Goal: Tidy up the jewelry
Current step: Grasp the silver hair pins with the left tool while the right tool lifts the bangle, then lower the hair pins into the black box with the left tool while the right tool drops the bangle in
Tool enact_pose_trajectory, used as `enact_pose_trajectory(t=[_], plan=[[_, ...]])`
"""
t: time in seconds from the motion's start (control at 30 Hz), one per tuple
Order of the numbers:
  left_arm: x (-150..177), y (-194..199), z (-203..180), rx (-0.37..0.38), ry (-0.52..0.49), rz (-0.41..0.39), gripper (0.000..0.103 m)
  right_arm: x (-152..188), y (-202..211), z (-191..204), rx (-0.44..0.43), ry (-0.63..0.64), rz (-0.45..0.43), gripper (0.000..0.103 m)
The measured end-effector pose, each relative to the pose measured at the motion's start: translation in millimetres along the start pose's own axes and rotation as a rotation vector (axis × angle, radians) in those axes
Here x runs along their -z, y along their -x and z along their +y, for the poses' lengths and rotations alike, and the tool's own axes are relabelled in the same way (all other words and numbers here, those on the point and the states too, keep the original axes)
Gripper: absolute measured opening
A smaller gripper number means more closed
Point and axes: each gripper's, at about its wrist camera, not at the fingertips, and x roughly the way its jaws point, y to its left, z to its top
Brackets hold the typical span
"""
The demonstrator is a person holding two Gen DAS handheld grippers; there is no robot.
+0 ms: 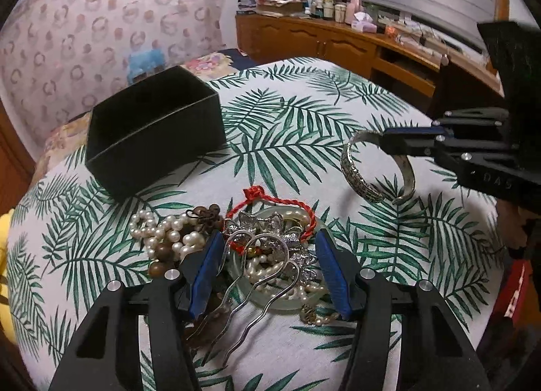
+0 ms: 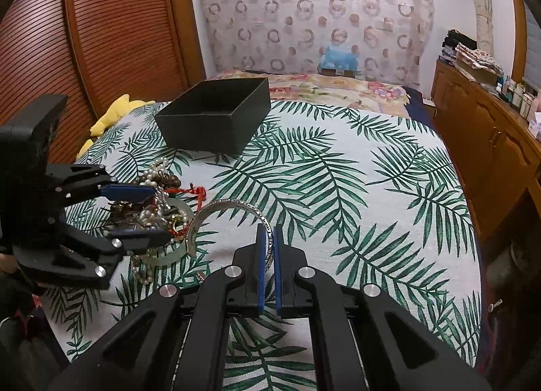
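Leaf-print cloth (image 2: pixel 338 188) | black box (image 2: pixel 216 113) empty | left gripper (image 1: pixel 270 269) fingers spread | right gripper (image 2: pixel 269 242) pinching silver bangle (image 2: pixel 230 208)

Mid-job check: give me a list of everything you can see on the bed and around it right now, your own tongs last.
Box: one, black, open, far side of the leaf-print cover.
Bangle: one, silver cuff, held off the cover.
Jewellery pile: one heap, near edge; pearl strands, brown beads, red cord, silver hairpin, pale green ring.
Soft toy: one, yellow, bed's edge.
Cabinet: one, wooden, bottles on top.
Left tongs: part open, straddling the pile.
Right tongs: shut on the bangle.
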Motion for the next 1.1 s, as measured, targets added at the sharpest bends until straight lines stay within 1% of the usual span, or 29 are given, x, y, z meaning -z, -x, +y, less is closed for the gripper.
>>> enact_pose_trajectory(t=[0.17, 0.37, 0.6, 0.73, 0.87, 1.0, 1.07, 1.1], plan=[[1.5, 9.4, 8.7, 0.006, 0.041, -0.034, 0.054, -0.7, -0.2, 0.3, 0.002, -0.003, 0.000, 0.005], [4.5, 29.5, 23.6, 0.014, 0.109, -0.101, 0.054, -2.7, -0.7, 0.8, -0.002, -0.002, -0.002, 0.005], [0.3, 52.7, 38.4, 0.009, 0.157, -0.176, 0.054, -14.7, -2.1, 7.5, -0.012, 0.003, -0.019, 0.005], [-6.1, 67.6, 45.7, -0.005, 0.165, -0.215, 0.054, -32.5, -3.9, 16.6, -0.015, 0.027, -0.038, 0.005], [-15.4, 76.6, 58.0, -0.033, 0.165, -0.239, 0.054, -57.4, -9.8, 22.0, -0.022, 0.042, -0.060, 0.005], [-21.9, 73.7, 74.3, -0.054, 0.183, -0.231, 0.054, -84.9, -22.6, 26.2, -0.025, 0.047, -0.077, 0.005], [-24.2, 70.9, 83.8, -0.050, 0.196, -0.221, 0.054, -99.4, -31.4, 27.1, -0.035, 0.043, -0.079, 0.005], [-26.3, 69.2, 89.4, -0.064, 0.198, -0.217, 0.054, -104.9, -35.5, 27.9, -0.034, 0.045, -0.081, 0.005]])
